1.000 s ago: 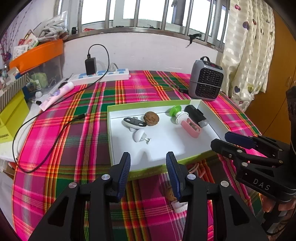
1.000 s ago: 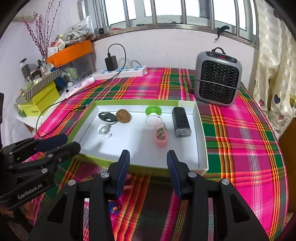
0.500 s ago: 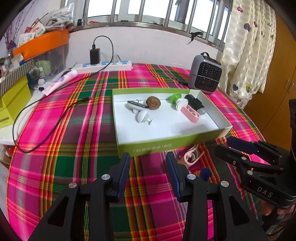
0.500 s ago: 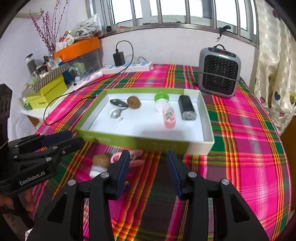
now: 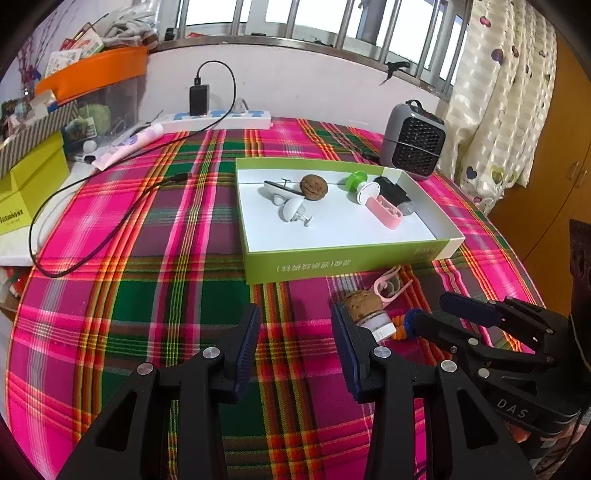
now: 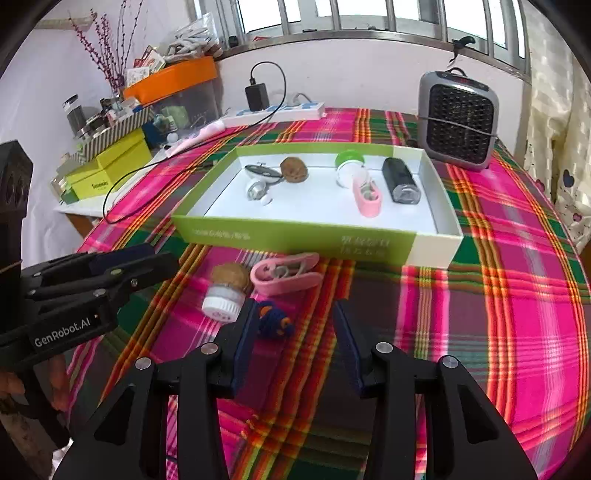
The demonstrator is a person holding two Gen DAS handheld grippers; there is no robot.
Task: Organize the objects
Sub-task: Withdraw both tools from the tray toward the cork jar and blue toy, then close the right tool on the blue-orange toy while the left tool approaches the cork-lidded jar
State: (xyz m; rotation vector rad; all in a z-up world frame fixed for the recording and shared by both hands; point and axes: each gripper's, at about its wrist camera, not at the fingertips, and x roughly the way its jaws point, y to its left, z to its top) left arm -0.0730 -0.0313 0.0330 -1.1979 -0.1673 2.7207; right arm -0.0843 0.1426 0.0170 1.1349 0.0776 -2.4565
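Green-walled tray (image 6: 295, 232) on plaid tablecloth (image 6: 498, 288), holding walnut (image 6: 294, 169), green-capped bottle (image 6: 348, 168), pink case (image 6: 366, 195), black device (image 6: 400, 180). Near side, outside tray: pink clip (image 6: 284, 275), cork-topped white jar (image 6: 226, 291), blue toy (image 6: 274, 319). Right gripper (image 6: 293, 325) jaws apart, empty; left gripper (image 6: 147, 264) at left. Heater (image 6: 458, 122) far right.

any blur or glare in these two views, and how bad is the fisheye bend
Left wrist view: sharp, the window blown out white, the green box and plaid cloth bowed toward the rim. Right wrist view: slightly soft, the print on the green box smeared, the same white window glare, dark corners in both.
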